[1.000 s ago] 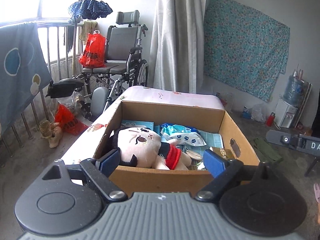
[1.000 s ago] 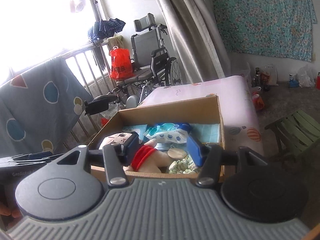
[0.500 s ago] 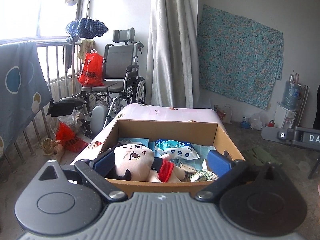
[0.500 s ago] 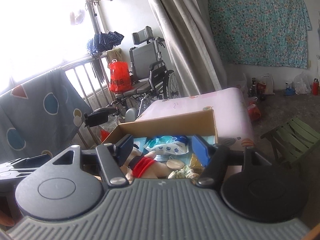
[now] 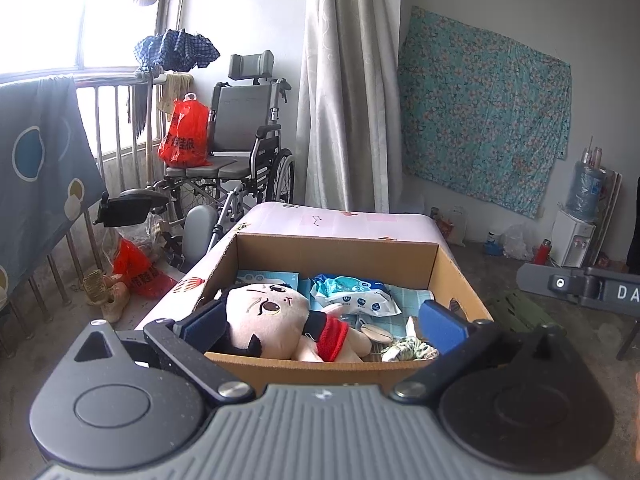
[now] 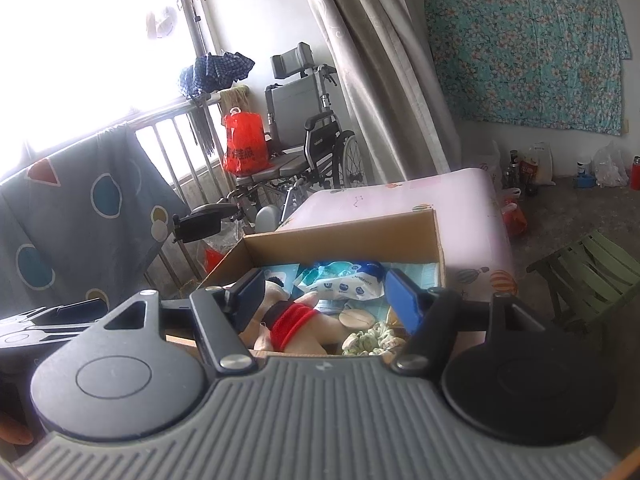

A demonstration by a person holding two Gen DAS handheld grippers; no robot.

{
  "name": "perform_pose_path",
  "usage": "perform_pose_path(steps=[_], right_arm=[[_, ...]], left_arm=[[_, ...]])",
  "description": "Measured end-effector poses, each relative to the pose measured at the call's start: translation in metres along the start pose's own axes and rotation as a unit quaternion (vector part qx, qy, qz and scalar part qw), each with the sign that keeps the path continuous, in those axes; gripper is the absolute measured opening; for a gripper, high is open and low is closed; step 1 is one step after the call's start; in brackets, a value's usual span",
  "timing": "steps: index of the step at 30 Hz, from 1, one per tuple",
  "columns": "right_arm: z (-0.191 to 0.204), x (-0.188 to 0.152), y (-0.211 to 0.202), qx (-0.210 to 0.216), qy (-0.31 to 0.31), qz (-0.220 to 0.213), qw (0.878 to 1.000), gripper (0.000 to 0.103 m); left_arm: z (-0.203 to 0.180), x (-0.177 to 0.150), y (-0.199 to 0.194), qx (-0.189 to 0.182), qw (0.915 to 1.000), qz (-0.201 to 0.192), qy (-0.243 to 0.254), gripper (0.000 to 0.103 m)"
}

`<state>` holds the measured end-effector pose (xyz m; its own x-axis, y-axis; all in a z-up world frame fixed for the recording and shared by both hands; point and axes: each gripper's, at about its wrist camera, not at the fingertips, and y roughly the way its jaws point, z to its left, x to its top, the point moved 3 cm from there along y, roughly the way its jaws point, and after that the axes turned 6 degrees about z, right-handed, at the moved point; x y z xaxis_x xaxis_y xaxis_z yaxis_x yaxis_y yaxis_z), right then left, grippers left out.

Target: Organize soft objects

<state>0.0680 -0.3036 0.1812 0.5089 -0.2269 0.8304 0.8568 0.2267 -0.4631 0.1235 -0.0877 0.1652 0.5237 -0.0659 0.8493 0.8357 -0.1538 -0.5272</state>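
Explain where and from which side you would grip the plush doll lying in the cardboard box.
Grip the plush doll across its narrow middle, at the red band, probably coming down from above. It lies on its side along the cardboard box's near wall, so the walls block a side approach. The big round head looks too wide, while the waist is slim, soft and near the doll's middle.

Blown-out daylight from the window [image 6: 80, 40], dim foreground, fisheye-bent edges.
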Motion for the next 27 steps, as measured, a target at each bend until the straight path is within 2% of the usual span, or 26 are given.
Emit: perform_pose_path(steps=[15,27], right_arm=[[-0.008,-0.001,0.013,-0.009,0.007,0.014,1.000,0.067],[-0.012,-0.011,0.026,-0.008,0.024,0.026,0.999,0.067]], left_arm=[[0.006,0.002,0.001,-0.011,0.9998,-0.008,-0.013,0.103],[-0.003,0.000,0.006,-0.020,0.9998,-0.010,0.001,0.103]])
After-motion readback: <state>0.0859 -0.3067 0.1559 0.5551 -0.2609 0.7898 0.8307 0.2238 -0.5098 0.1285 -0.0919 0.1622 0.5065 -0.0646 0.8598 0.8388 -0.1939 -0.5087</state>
